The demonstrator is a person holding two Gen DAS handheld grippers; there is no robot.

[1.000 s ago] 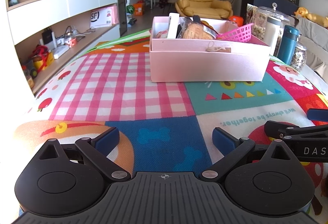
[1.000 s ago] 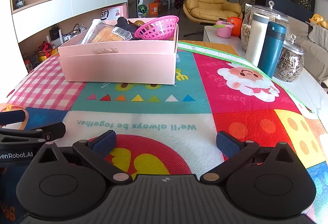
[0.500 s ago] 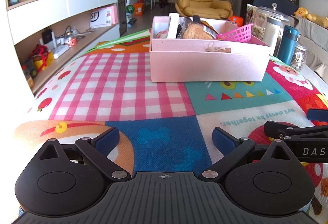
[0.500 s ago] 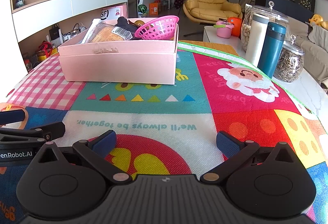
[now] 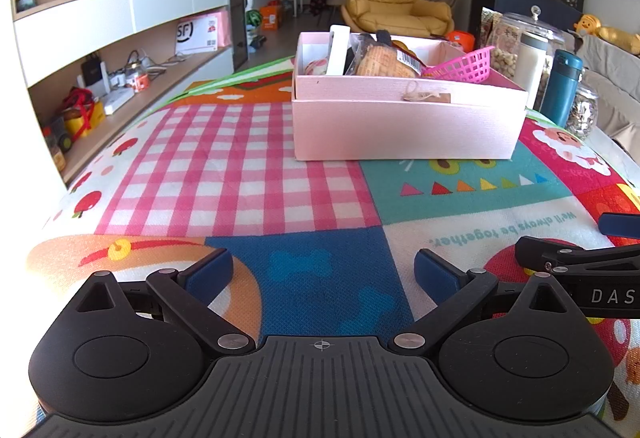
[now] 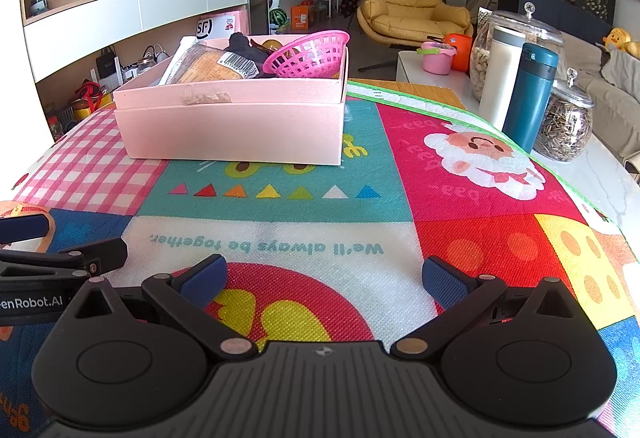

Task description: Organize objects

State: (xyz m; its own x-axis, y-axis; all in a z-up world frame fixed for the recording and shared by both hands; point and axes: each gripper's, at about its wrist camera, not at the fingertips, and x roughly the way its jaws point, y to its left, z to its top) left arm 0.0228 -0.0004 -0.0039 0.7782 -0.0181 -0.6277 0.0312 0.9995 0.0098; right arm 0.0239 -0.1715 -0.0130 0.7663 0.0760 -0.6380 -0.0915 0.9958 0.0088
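Observation:
A pink box (image 5: 404,125) stands on the colourful mat, also in the right wrist view (image 6: 236,129). It holds a pink plastic basket (image 6: 308,53), a wrapped snack pack (image 6: 212,67), a dark item and a white upright item (image 5: 338,51). My left gripper (image 5: 322,274) is open and empty, low over the blue patch of the mat, well short of the box. My right gripper (image 6: 324,278) is open and empty over the red circle. Each gripper shows at the edge of the other's view.
A teal flask (image 6: 530,93), a white bottle (image 6: 502,73) and glass jars (image 6: 566,125) stand at the table's right edge. A small pink cup (image 6: 434,57) sits on a side table behind. Shelves with clutter run along the left.

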